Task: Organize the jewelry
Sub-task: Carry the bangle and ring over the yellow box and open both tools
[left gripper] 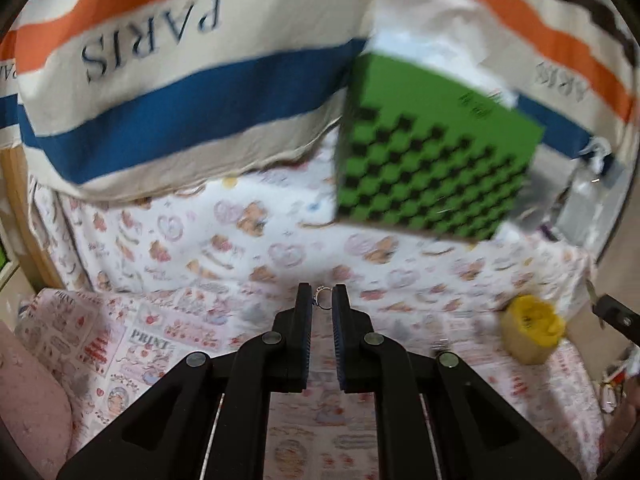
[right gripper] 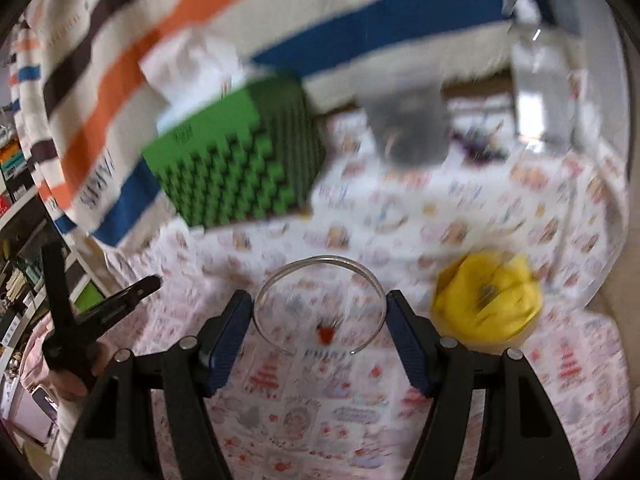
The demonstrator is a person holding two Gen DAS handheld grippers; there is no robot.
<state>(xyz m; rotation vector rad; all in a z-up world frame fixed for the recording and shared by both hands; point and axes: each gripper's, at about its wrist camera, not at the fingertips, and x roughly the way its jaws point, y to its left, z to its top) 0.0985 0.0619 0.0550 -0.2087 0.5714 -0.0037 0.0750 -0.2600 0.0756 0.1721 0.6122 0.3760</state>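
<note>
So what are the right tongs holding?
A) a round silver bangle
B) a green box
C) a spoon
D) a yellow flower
A. In the right wrist view, a thin silver bangle sits between the two fingers of the right tongs, touching both blue pads, while the green checkered box and the yellow thing lie apart on the patterned cloth.

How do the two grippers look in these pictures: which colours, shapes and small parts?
Both are matte black, with angular linkage arms joined by round silver rivets. The left gripper and the right gripper carry dark blue ribbed pads on the inner finger faces. No cables or sleeves are visible.
</note>
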